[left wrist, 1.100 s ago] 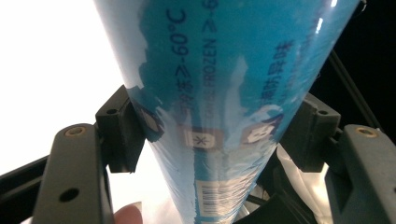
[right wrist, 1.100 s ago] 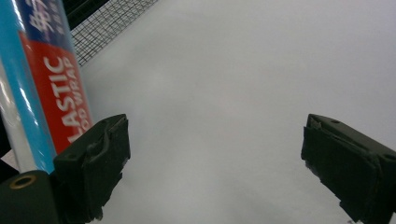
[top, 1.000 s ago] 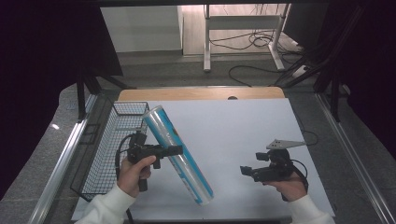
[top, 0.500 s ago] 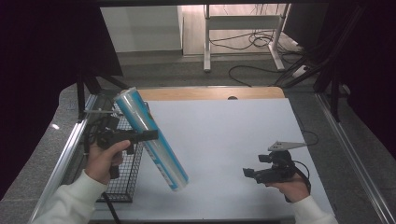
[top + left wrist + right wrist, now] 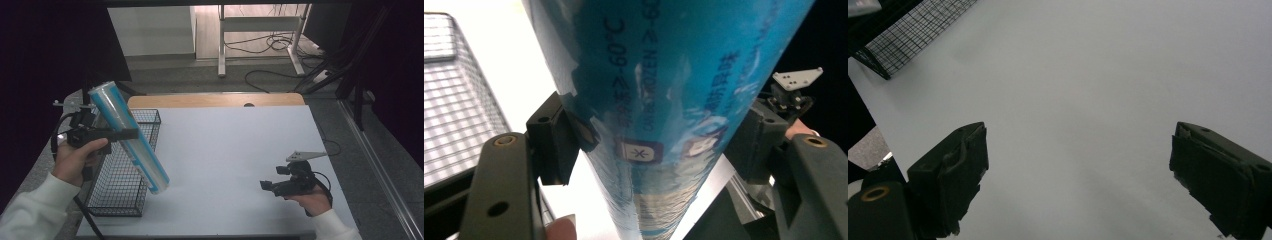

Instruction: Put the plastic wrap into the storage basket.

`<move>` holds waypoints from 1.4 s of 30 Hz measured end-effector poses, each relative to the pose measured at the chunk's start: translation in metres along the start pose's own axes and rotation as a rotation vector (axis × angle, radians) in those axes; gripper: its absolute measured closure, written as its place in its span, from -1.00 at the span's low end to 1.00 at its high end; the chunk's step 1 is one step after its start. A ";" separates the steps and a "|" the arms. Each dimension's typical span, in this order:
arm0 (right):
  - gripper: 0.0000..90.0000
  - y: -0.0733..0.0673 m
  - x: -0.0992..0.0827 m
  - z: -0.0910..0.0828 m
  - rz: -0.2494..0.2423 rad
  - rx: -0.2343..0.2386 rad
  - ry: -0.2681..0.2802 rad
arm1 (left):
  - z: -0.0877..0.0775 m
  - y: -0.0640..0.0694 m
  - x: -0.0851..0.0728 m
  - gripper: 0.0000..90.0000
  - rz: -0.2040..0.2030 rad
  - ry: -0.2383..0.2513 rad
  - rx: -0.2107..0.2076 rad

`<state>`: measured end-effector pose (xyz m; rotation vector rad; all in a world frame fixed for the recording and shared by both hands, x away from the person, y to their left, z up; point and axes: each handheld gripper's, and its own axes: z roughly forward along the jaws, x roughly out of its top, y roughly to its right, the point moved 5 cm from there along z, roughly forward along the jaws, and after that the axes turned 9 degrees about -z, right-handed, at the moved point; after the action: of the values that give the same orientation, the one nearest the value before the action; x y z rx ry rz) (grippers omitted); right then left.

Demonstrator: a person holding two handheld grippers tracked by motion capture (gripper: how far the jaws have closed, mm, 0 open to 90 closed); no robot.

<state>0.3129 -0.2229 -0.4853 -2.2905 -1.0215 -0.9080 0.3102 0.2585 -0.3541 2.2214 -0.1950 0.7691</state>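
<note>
The left gripper (image 5: 125,134) is clamped around the middle of the long blue plastic-wrapped roll (image 5: 131,137), which hangs tilted over the near rim of the black wire mesh basket (image 5: 112,192), its lower end just past the basket's right wall above the white table (image 5: 225,150). To do this well, level the roll along the basket's length before lowering it, so neither end catches the wire. The right gripper (image 5: 265,186) rests well apart, its jaws wide and empty.

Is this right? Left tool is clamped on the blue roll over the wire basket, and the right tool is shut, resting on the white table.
Not quite. The right tool is open: the right gripper view shows its jaws standing wide apart with bare white table between them. The rest holds: the left tool clamps the blue roll over the wire basket.
</note>
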 end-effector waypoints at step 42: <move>-0.79 0.010 -0.002 -0.003 0.023 -0.043 -0.002 | -0.016 -0.063 -0.016 -0.28 0.039 -0.228 0.312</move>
<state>0.3188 -0.2316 -0.4864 -2.3342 -0.9832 -0.9268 0.3125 0.3126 -0.3944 2.6097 -0.2441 0.5966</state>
